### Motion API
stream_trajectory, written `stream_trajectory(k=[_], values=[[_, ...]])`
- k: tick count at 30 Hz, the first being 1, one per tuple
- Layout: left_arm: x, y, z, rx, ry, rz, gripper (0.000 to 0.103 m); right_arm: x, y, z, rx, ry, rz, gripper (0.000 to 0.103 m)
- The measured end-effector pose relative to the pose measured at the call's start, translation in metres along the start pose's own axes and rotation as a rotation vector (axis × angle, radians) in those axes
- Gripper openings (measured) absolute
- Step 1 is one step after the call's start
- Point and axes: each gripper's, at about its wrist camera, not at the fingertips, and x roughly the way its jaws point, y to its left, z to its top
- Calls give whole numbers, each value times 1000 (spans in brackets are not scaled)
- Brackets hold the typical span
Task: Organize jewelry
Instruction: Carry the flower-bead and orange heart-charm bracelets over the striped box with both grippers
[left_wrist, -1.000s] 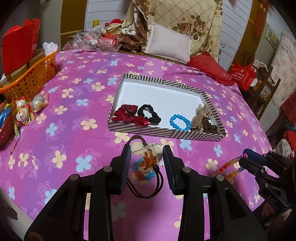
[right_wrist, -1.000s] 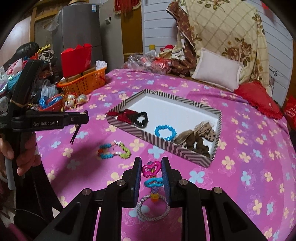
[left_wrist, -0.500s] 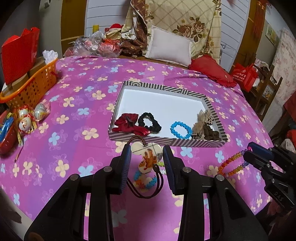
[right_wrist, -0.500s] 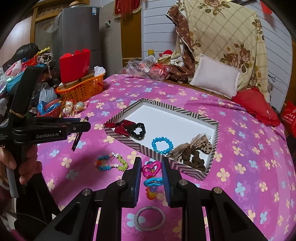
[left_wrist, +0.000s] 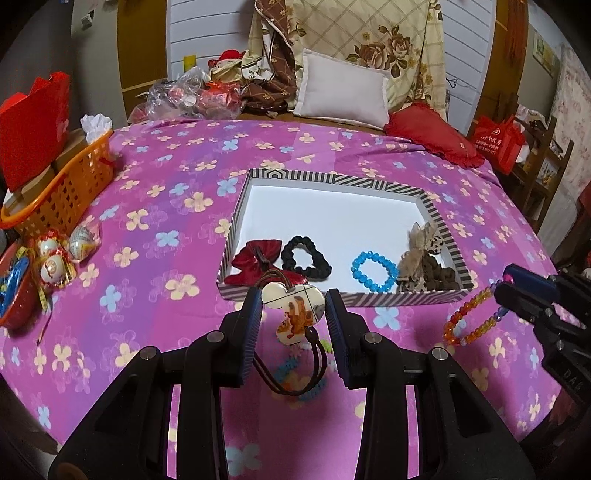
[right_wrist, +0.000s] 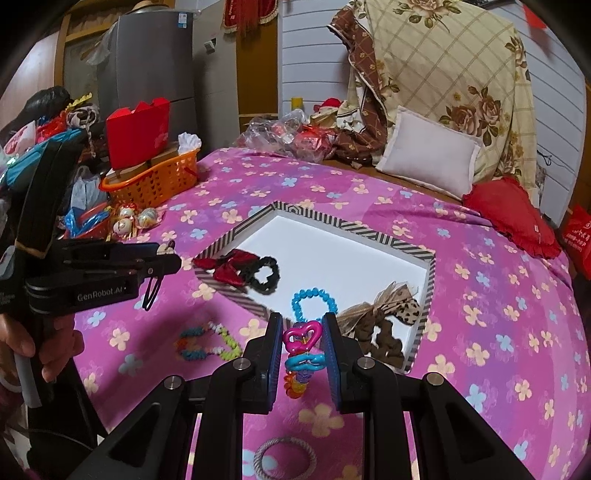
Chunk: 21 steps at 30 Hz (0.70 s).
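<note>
My left gripper (left_wrist: 293, 306) is shut on a white mouse-head charm (left_wrist: 295, 308) whose brown elastic loop (left_wrist: 291, 373) hangs below. It hovers just before the striped tray (left_wrist: 236, 221). The tray holds a red bow (left_wrist: 255, 260), a black scrunchie (left_wrist: 304, 256), a blue bead bracelet (left_wrist: 375, 266) and a beige bow with a brown scrunchie (left_wrist: 424, 258). My right gripper (right_wrist: 302, 332) is shut on a bracelet of coloured heart links (right_wrist: 303, 347), near the tray's front edge (right_wrist: 236, 295); from the left its orange beads (left_wrist: 469, 321) dangle. A multi-coloured bracelet (right_wrist: 207, 341) and a grey rope ring (right_wrist: 284, 458) lie on the cloth.
An orange basket (left_wrist: 62, 192) with a red box (left_wrist: 33, 122) stands at the left edge, with foil-wrapped eggs (left_wrist: 59, 254) and a red bowl (left_wrist: 14, 295) beside it. Pillows (left_wrist: 343, 92), a red cushion (left_wrist: 432, 136) and plastic bags (left_wrist: 192, 96) line the far side. A hand (right_wrist: 37, 343) grips the left tool.
Both grippers have moved forward toward the striped tray and risen slightly, each still holding its piece. The multi-coloured bracelet and grey ring have slid lower in the views.
</note>
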Motion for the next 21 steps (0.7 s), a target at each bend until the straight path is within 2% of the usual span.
stream_trajectory(k=[21], values=[[43, -1, 29, 0, 26, 40, 34, 38, -19, 29, 20, 17, -9, 21]])
